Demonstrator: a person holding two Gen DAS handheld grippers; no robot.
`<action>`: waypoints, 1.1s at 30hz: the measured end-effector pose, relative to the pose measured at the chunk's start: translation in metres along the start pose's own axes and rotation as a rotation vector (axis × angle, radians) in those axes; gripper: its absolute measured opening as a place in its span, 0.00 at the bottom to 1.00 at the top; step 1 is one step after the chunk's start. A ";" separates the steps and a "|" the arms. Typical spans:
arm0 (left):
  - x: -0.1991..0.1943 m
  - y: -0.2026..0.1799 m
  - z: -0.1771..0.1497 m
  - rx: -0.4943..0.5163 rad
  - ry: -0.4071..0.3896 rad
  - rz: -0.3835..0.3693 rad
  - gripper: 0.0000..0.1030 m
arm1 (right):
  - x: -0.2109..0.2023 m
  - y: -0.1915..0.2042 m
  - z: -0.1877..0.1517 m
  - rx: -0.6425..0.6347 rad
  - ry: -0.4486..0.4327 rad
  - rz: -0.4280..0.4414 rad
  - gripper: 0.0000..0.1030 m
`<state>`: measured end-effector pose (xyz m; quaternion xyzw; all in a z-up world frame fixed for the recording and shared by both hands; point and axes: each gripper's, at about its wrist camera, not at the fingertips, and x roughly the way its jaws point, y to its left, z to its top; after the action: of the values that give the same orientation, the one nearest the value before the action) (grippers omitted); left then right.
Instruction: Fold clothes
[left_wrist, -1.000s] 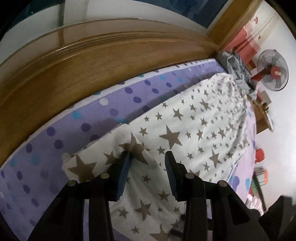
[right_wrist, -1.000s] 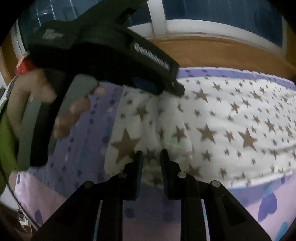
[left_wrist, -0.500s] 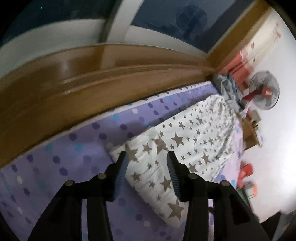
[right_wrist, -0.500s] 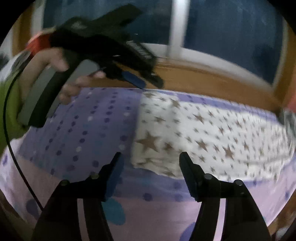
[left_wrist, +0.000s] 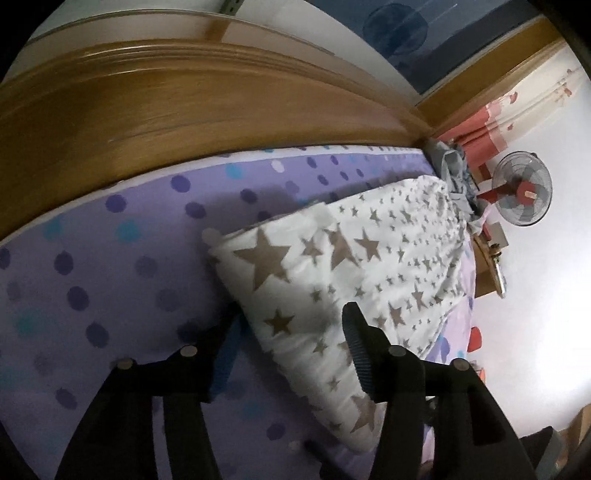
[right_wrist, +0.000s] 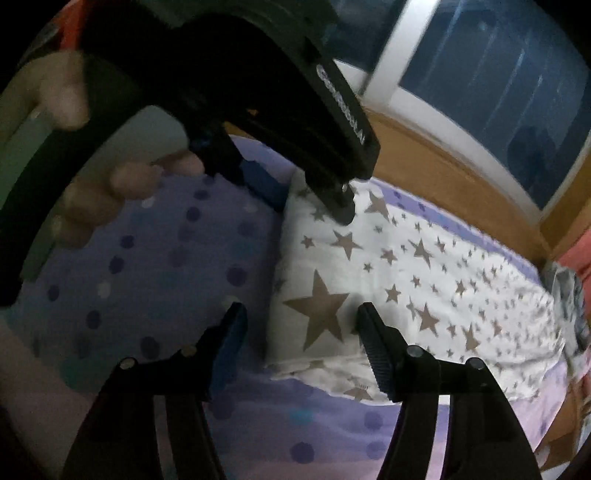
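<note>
Left wrist view puts the star-print cloth (left_wrist: 354, 280) ahead of my left gripper (left_wrist: 291, 332) and off toward the fan (left_wrist: 524, 194), a long white strip lying flat on the purple dotted bedsheet (left_wrist: 110, 295), running alongside the wooden bed frame (left_wrist: 184, 107) toward the heap of grey clothes (left_wrist: 454, 173) at the far end. Taking the cloth's near short end as my landmark, the left gripper straddles its corner on the bed-frame side: one finger sits over the bare sheet just beside the edge, the other over the star print, and the jaws are opening with nothing pinched between them. From the right wrist view, my right gripper (right_wrist: 303, 339) straddles the other near corner of the star-print cloth (right_wrist: 406, 277), the one away from the bed frame, again one finger off the fabric and one over it; its jaws are closing, but the pads are not pressing the cloth yet. The person's hand (right_wrist: 110, 192) on the left tool shows above that same short end. Both grippers are about equally close to it, so I judge the coming move is a two-handed pinch of this end, then a carry along the cloth's long axis toward the grey clothes.
</note>
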<state>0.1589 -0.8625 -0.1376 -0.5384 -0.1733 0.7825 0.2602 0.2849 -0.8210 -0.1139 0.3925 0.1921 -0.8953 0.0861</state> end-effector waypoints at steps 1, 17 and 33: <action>0.001 0.001 0.001 -0.020 -0.008 -0.011 0.53 | 0.001 -0.001 0.000 0.008 0.002 0.002 0.40; -0.015 -0.050 0.024 -0.035 -0.073 0.012 0.33 | -0.033 -0.077 0.002 0.398 -0.083 0.235 0.15; 0.049 -0.141 0.066 0.096 -0.040 0.115 0.33 | 0.002 -0.163 -0.043 0.789 -0.069 0.387 0.15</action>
<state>0.1143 -0.7191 -0.0733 -0.5186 -0.1098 0.8142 0.2368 0.2622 -0.6553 -0.0972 0.3938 -0.2444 -0.8802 0.1021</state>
